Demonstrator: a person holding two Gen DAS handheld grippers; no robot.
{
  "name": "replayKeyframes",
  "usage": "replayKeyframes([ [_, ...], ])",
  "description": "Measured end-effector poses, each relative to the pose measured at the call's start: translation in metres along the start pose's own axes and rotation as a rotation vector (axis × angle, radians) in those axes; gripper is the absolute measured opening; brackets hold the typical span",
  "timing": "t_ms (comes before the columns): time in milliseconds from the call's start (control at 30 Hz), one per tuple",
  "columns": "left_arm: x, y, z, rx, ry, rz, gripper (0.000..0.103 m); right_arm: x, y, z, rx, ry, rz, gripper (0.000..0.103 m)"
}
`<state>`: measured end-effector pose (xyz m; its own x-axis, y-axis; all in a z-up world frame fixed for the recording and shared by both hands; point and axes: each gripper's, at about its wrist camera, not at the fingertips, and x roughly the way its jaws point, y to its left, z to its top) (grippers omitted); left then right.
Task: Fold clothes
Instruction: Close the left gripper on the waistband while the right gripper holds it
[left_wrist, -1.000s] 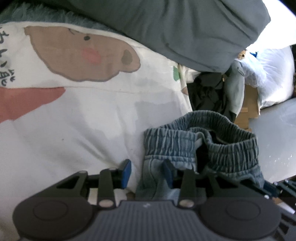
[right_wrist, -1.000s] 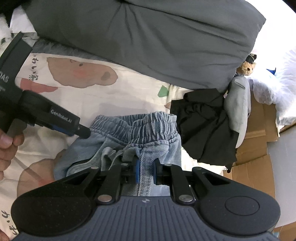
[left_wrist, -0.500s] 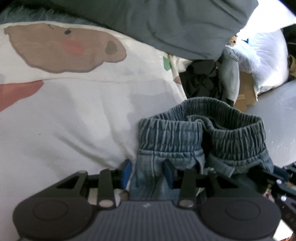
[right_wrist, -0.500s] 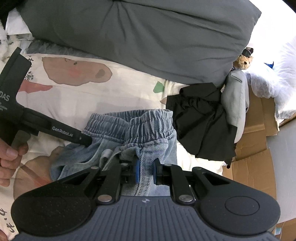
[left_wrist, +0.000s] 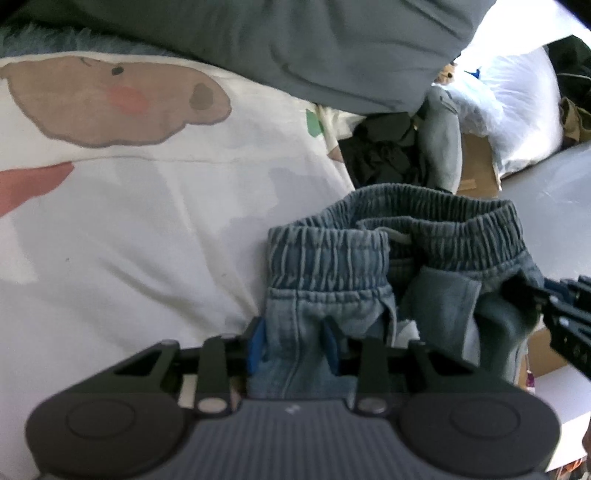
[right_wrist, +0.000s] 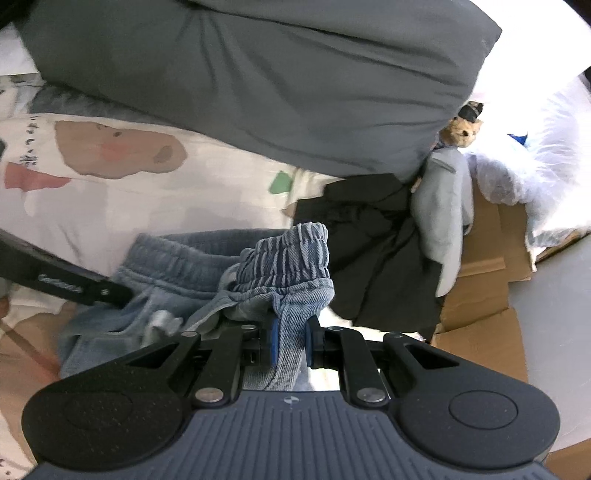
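Note:
A pair of blue denim shorts (left_wrist: 332, 258) with an elastic waistband lies bunched on the white printed bed sheet (left_wrist: 147, 221). My left gripper (left_wrist: 293, 345) has its jaws closing, with the left side of the shorts filling the gap between its blue pads. My right gripper (right_wrist: 291, 345) is shut on the other side of the shorts (right_wrist: 288, 266), lifted so that the waistband stands up in a fold. The right gripper's tip (left_wrist: 565, 314) shows at the right edge of the left wrist view. The left gripper's finger (right_wrist: 74, 288) crosses the right wrist view's left side.
A big grey pillow (right_wrist: 258, 81) lies across the far side of the bed. A black garment (right_wrist: 369, 251) and a grey one (right_wrist: 443, 214) lie at the bed's right edge. Beyond them are cardboard (right_wrist: 480, 295), a small plush toy (right_wrist: 461, 133) and a white bag (left_wrist: 517, 110).
The right gripper has lifted its side of the waistband up and to the right, bunching the shorts. The left pads have drawn closer on the denim.

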<state>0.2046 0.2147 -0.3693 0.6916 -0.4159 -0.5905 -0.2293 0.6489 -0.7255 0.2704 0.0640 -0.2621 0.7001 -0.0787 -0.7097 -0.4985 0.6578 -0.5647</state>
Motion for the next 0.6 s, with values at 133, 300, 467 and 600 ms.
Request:
replayKeyframes([
  [133,0.002,-0.008,0.004,0.053,-0.009,-0.012,0.035,0.006,-0.021,0.002,0.025,0.001,-0.026,0.013],
  [300,0.011,0.000,0.007,0.013,0.009,-0.012,0.037,0.016,-0.053,0.004,0.092,0.003,-0.003,0.013],
  [467,0.017,0.006,0.006,-0.002,0.017,-0.036,0.041,0.033,-0.086,0.005,0.166,0.006,0.081,0.013],
  [600,0.021,0.007,0.006,-0.025,0.029,-0.077,0.043,0.052,-0.107,0.005,0.177,0.022,0.099,0.013],
])
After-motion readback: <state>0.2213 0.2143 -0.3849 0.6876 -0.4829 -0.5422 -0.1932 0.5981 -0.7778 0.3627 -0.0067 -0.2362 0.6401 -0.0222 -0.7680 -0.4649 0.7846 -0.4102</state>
